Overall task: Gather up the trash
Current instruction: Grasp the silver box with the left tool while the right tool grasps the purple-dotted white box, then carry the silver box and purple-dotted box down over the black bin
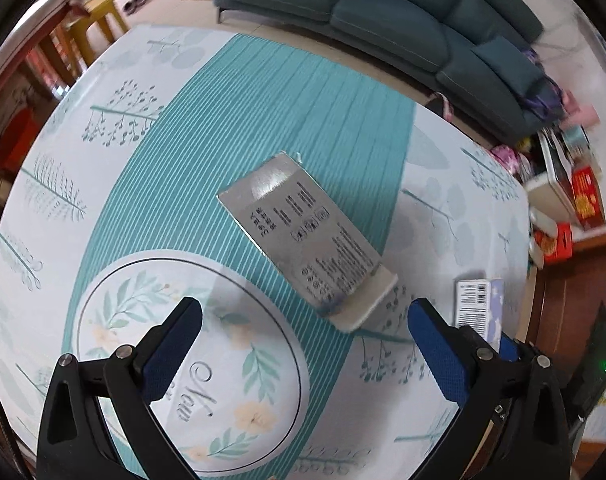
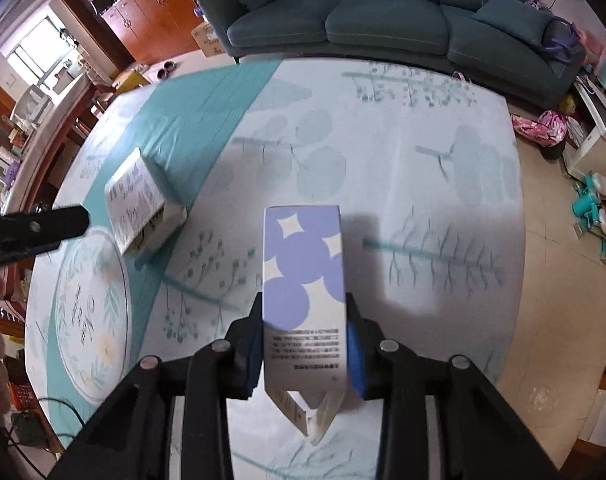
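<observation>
Black two-finger right gripper (image 2: 305, 334) with blue pads, clamped on both sides of a tall white cardboard carton with purple circles (image 2: 303, 280), end flaps open at 6 o'clock. Black left gripper (image 1: 303, 322) spread wide, empty, above a silver-grey printed cardboard box (image 1: 303, 232) lying flat at 12 o'clock from its fingertips. Beneath both, a table under a white-and-teal cloth with leaf prints (image 2: 443, 184) and a round floral emblem (image 1: 191, 360). Beyond, at 12 o'clock, a dark teal fabric sofa (image 2: 383, 12); at 10 o'clock, reddish wooden cabinets (image 2: 151, 4).
</observation>
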Motion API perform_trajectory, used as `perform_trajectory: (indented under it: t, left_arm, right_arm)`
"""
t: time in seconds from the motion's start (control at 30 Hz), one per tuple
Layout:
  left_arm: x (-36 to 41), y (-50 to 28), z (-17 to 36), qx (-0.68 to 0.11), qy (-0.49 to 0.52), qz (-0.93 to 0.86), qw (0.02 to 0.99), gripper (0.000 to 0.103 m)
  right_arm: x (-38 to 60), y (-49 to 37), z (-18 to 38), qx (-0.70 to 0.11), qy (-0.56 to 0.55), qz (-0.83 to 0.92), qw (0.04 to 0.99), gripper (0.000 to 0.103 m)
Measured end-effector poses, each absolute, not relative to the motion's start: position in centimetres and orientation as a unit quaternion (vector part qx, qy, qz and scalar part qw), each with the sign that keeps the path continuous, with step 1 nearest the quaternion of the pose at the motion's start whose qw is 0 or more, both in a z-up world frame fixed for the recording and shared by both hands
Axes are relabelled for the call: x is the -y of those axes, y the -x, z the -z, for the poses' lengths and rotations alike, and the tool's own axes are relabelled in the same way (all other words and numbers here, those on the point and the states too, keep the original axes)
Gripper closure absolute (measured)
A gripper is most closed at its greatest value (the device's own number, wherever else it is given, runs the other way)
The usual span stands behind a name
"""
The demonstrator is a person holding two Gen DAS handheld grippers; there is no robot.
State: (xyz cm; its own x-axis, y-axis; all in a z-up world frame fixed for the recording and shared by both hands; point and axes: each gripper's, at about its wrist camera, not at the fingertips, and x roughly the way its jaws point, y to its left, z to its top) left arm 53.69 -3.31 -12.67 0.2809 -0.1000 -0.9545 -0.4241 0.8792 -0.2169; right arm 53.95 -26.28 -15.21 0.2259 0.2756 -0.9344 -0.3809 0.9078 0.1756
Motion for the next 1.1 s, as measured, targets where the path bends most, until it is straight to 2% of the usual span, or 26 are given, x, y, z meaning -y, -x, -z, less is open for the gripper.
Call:
perform_trajectory:
  t: [0.27, 0.6, 0.8, 1.1]
  left_arm:
    - [2.6, -56.5, 15.5, -0.585, 0.288, -0.166, 0.739, 0.001]
    - [3.7, -58.4, 18.0, -0.589, 0.270, -0.229, 0.727, 0.002]
    - [4.6, -58.2, 18.0, -0.591, 0.252, -0.245, 0.726, 0.036]
    - [5.5, -55.3, 16.9, -0.599, 0.211, -0.206, 0.744, 0.040]
  right_arm:
    - [25.2, -58.3, 14.7, -0.562, 0.035, -0.214, 0.798, 0.069]
    - [23.3, -60.2, 15.7, -0.565, 0.038, -0.230, 0.792, 0.069]
    - [23.4, -59.3, 15.7, -0.566, 0.037, -0.236, 0.789, 0.069]
    - [23.0, -55.9, 15.3, -0.574, 0.024, -0.246, 0.781, 0.069]
